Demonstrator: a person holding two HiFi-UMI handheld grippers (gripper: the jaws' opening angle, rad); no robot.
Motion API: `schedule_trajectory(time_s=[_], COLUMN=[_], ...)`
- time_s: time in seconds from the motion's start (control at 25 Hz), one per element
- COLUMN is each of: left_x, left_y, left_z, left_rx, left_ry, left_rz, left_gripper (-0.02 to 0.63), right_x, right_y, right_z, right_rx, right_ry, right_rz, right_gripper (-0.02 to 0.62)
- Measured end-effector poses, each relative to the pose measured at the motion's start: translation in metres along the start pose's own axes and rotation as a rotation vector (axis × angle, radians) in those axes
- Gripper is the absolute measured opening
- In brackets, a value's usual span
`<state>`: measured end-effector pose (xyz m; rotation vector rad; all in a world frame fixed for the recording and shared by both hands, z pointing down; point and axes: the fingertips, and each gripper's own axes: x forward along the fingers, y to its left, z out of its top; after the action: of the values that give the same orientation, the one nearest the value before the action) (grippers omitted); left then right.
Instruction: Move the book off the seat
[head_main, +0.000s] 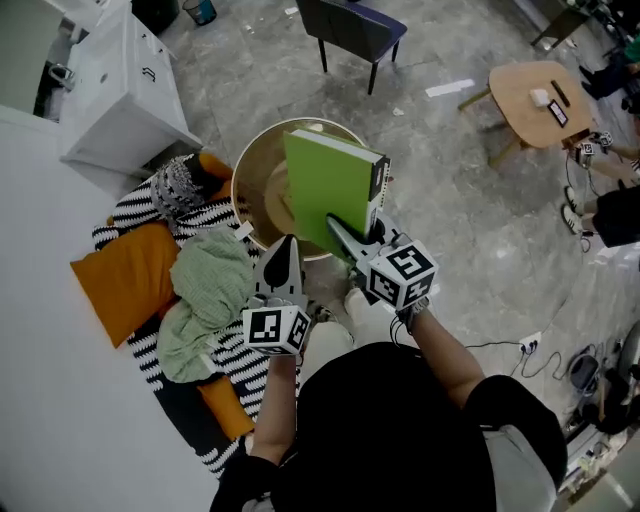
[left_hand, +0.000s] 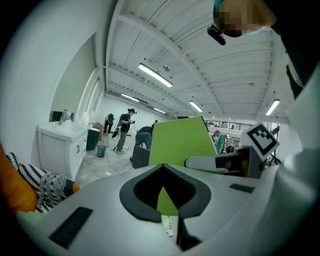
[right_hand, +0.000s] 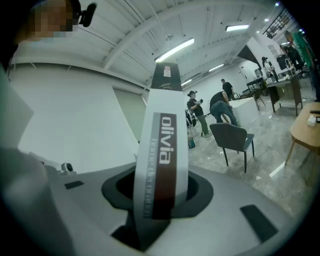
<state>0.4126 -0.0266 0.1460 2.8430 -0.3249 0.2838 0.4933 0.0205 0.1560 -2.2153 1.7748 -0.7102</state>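
The book (head_main: 330, 185) stands upright over the round seat (head_main: 258, 170), held at its near edge by the right claw (head_main: 338, 228), with the left claw (head_main: 284, 250) just to the left. Cushions (head_main: 125, 280) lie on a blanket (head_main: 135, 205) left of the seat, and a chair (head_main: 355, 30) stands well behind.

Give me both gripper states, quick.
Left hand-held gripper: closed, empty.
Right hand-held gripper: closed on the green book.

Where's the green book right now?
In the head view the book stands upright at centre, over the round wooden seat, its lower edge gripped by the right claw; the striped blanket lies to its left.
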Motion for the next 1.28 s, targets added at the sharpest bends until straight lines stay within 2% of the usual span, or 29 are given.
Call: schedule_trajectory(time_s=[0.4,0.64,0.96,1.28], left_x=[0.026,0.035,0.033,0.038], left_y=[0.024,0.044,0.080,0.136], left_z=[-0.036,-0.076,-0.130,-0.175], left_rx=[-0.010,-0.065,-0.098,-0.090], left_ry=[0.051,0.092,0.127,0.151], left_rz=[0.038,0.014,-0.032,-0.048], left_gripper=[0.009,0.009,0.009,0.009], right_x=[0.026,0.046,0.065,0.108], right_y=[-0.036,-0.040,-0.041,-0.039], right_z=[-0.052,-0.090,-0.165,-0.236], right_rx=[0.058,0.056,0.077,0.103], right_ry=[0.102,0.160,0.257,0.314], right_rz=[-0.026,-0.048,-0.108,-0.120], right_gripper=[0.144,0.144,0.144,0.143])
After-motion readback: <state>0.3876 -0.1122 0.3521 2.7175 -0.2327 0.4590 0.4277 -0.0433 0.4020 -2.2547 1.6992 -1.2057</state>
